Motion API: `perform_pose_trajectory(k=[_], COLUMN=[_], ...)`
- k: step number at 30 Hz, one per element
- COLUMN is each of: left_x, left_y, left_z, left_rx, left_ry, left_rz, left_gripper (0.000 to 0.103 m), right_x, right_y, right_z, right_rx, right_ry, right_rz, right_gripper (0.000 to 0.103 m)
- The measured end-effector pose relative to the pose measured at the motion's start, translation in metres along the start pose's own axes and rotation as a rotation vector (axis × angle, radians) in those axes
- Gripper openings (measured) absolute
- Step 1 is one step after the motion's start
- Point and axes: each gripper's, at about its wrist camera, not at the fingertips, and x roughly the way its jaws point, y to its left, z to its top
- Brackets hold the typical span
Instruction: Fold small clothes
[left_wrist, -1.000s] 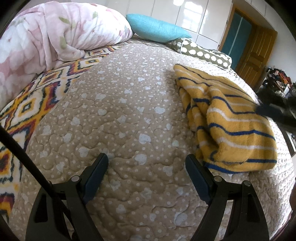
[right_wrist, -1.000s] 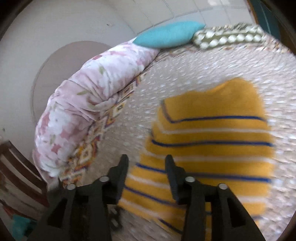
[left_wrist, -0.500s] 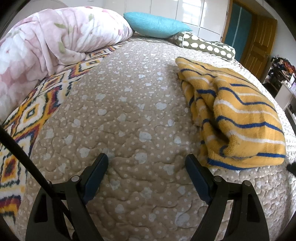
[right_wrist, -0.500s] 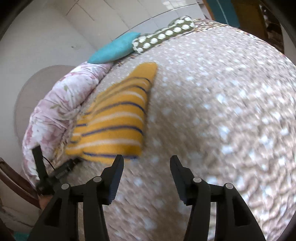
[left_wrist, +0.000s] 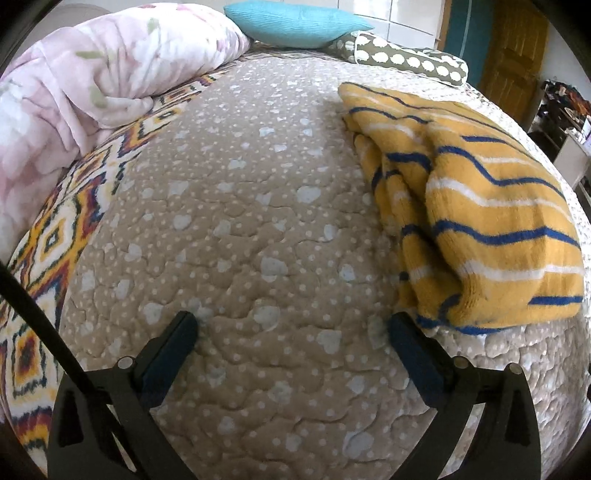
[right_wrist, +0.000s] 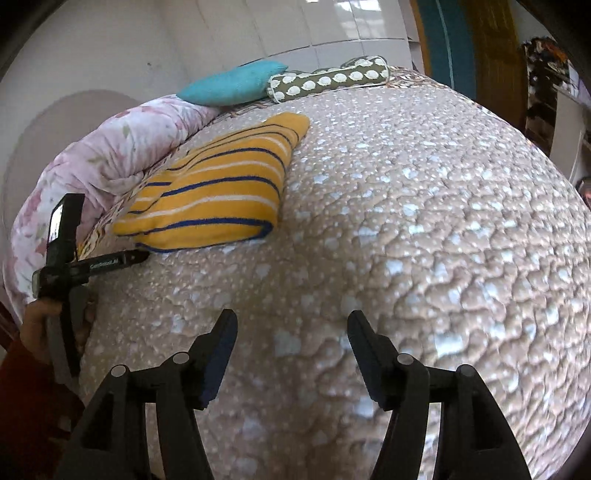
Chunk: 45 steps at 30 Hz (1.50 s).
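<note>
A folded yellow garment with blue and white stripes (left_wrist: 476, 206) lies on the beige dotted quilt (left_wrist: 258, 221), to the right in the left wrist view and at upper left in the right wrist view (right_wrist: 221, 184). My left gripper (left_wrist: 291, 328) is open and empty, low over the quilt, its right finger (left_wrist: 413, 354) just beside the garment's near corner. It also shows in the right wrist view (right_wrist: 88, 264), at the garment's near edge. My right gripper (right_wrist: 291, 325) is open and empty over bare quilt, well to the right of the garment.
A pink floral duvet (left_wrist: 92, 81) is bunched along the left side on a patterned sheet (left_wrist: 55, 229). A teal pillow (left_wrist: 295, 22) and a spotted bolster (left_wrist: 406, 61) lie at the head. A wooden door (left_wrist: 517, 55) and cluttered shelves (right_wrist: 543, 85) stand beyond the bed.
My right gripper has let go of the garment, opened wider and swung away to the right over bare quilt. The left gripper stayed open and shifted slightly closer to the garment.
</note>
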Motion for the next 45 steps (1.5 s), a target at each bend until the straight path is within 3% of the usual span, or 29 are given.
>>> perform_pose_trajectory(k=[5,8,12,15,17,21,30,45], left_x=[-0.025,-0.064,-0.132,-0.17,-0.185,-0.188,-0.145,-0.133], left_y=[-0.005,-0.02,-0.049,-0.062,-0.068,-0.083,-0.108,-0.111], left_z=[-0.013,-0.033,-0.064,-0.081,-0.086,-0.091,-0.111,-0.113], left_rx=[-0.069,-0.076,-0.054,-0.071,-0.074,-0.032,0.002,0.03], left_ry=[-0.031,-0.144,-0.364,-0.487,-0.514,-0.44,-0.209,-0.142], left_rz=[0.047,0.062,0.102,0.048,-0.005,-0.071,-0.093,-0.026], left_gripper=[0.103,0.103,0.103,0.103,0.103,0.103,0.103,0.103], right_x=[-0.013,-0.02,-0.02,-0.02,-0.021,-0.021,-0.012,-0.007], right_y=[-0.012,-0.02,-0.026,-0.022,-0.015,0.001,0.021,0.018], right_z=[-0.003,-0.006,-0.013,-0.017,-0.017,-0.016,-0.022,-0.024], right_rx=[0.043,0.056,0.07,0.058,0.035,-0.001,-0.11,-0.119], right_ry=[-0.019,-0.033,-0.027,-0.018,-0.019,-0.02,-0.004,0.007], right_rz=[-0.02,-0.051,-0.081,-0.091,-0.104,-0.14,-0.208,-0.247], right_gripper=[0.067,0.07,0.07,0.07,0.07,0.072,0.076,0.078])
